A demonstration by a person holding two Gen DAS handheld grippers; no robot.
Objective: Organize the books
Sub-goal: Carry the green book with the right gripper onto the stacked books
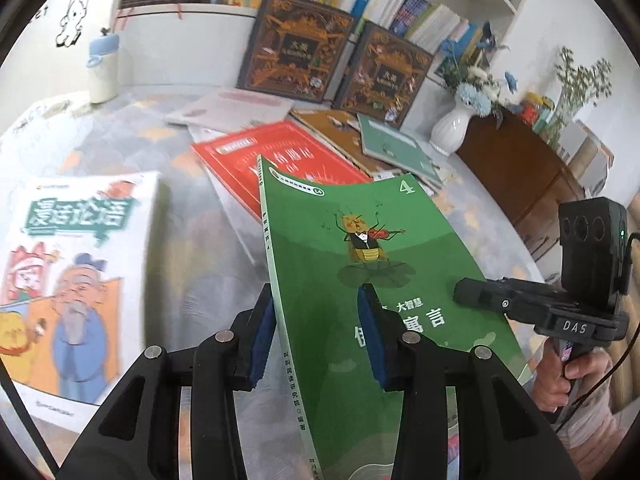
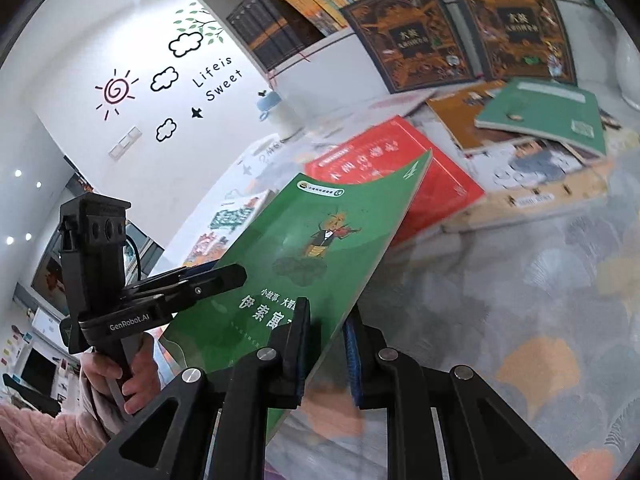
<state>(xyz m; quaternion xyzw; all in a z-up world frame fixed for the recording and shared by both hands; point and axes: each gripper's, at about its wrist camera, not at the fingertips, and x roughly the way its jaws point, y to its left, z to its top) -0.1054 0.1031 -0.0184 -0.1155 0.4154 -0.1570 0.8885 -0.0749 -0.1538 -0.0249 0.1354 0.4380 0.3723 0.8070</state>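
A thin green book (image 1: 360, 248) with a violin-playing insect on its cover is lifted off the table, tilted and slightly bowed. My left gripper (image 1: 316, 294) is shut on it at the spine edge, one pad under the spine and one on the cover. My right gripper (image 2: 326, 312) is shut on the opposite long edge of the green book (image 2: 304, 240). Each gripper shows in the other's view: the right gripper (image 1: 472, 296) at the book's right side, the left gripper (image 2: 224, 276) at its left, each held by a hand.
On the patterned table lie a red book (image 1: 280, 152), a white cartoon book (image 1: 76, 264), a green notebook (image 1: 396, 148) and several others. Two dark ornate books (image 1: 296, 48) lean against a full bookshelf (image 1: 192, 12). A white vase (image 1: 452, 128) and a bottle (image 1: 102, 68) stand nearby.
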